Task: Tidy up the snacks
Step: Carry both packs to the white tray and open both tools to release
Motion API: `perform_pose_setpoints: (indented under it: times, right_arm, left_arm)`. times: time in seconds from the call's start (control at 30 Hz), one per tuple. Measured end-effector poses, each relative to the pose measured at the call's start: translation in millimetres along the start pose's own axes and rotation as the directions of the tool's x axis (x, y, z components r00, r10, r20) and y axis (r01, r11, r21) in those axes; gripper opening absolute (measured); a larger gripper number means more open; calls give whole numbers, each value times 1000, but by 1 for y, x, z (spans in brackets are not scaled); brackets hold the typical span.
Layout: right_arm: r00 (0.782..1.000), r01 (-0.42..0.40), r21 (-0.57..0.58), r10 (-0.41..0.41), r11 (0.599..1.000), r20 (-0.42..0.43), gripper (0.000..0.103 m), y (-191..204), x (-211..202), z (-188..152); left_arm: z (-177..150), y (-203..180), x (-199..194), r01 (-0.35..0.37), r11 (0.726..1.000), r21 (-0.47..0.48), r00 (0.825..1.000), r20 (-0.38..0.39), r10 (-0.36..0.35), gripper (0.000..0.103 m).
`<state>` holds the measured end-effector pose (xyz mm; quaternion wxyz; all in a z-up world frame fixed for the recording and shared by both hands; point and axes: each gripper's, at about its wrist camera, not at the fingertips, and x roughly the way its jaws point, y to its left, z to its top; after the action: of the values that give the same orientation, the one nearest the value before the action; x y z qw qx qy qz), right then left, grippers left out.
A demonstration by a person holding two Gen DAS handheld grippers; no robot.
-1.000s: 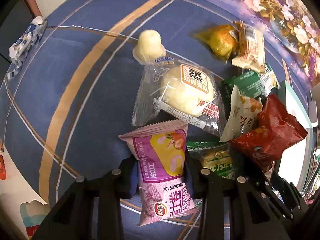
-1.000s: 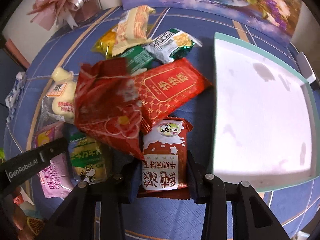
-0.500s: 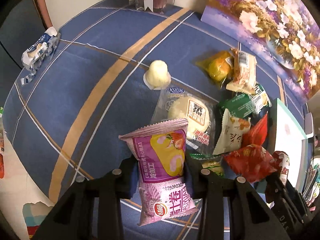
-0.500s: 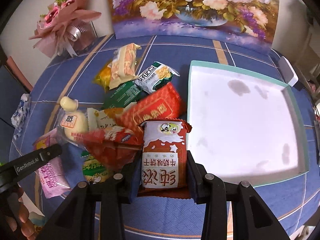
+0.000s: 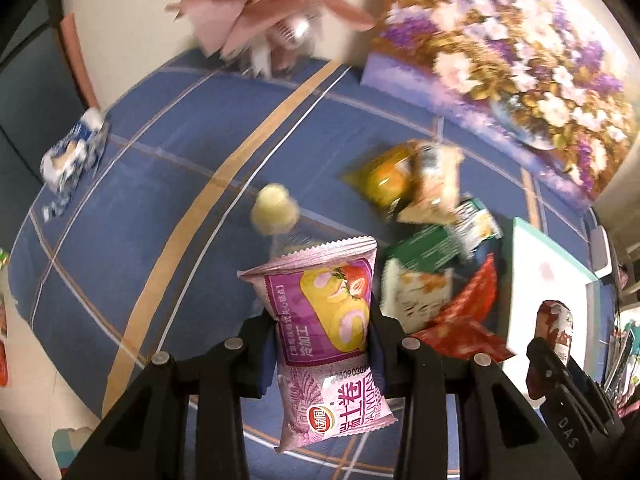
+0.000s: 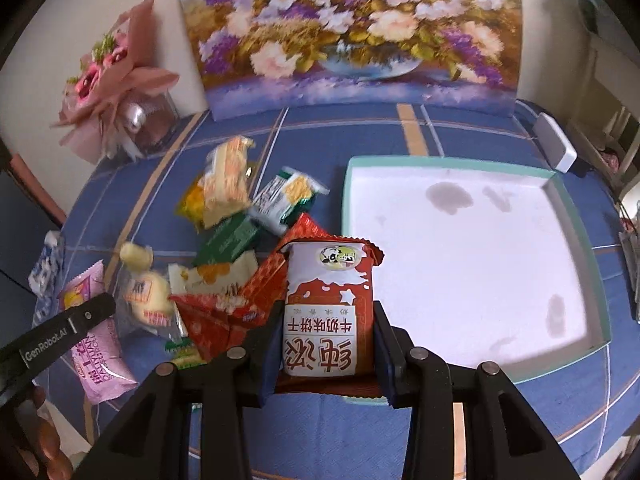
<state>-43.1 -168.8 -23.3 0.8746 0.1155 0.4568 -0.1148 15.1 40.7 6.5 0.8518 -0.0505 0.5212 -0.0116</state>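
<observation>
My left gripper (image 5: 322, 344) is shut on a pink and purple cake-roll packet (image 5: 324, 332), held above the blue tablecloth. My right gripper (image 6: 326, 336) is shut on a red and white milk-biscuit packet (image 6: 328, 304), held near the left front corner of the white tray with a teal rim (image 6: 572, 216). The tray holds nothing. A pile of loose snack packets (image 6: 240, 236) lies left of the tray. The pink packet also shows in the right wrist view (image 6: 96, 344). The red packet also shows in the left wrist view (image 5: 556, 330).
A flower painting (image 6: 348, 28) leans against the wall behind the table. A pink bouquet (image 6: 116, 80) stands at the back left. A blue and white packet (image 5: 72, 156) lies at the table's left edge. A white box (image 6: 556, 148) sits behind the tray.
Both grippers have risen with their packets, so the table and pile look farther off. The right gripper has shifted toward the tray. The left view is blurred by motion.
</observation>
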Motion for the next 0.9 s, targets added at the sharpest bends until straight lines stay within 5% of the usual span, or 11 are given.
perform_pose_setpoints:
  times: [0.23,0.5,0.9]
  right_arm:
    - [994,103,114,-107,988,30,42,-48,1,15]
    - [978,209,273,-207,939,-35,42,-121,25,24]
    - [955,293,327,-288,899,-65,42,-178,56,51]
  left_arm:
    - [14,-78,-12,101,979,176,994,25,-107,39]
    - [14,-192,6,191,899,395,978,1,-208,39]
    - [23,-262,69,231,864,448,973,-80,-218,39]
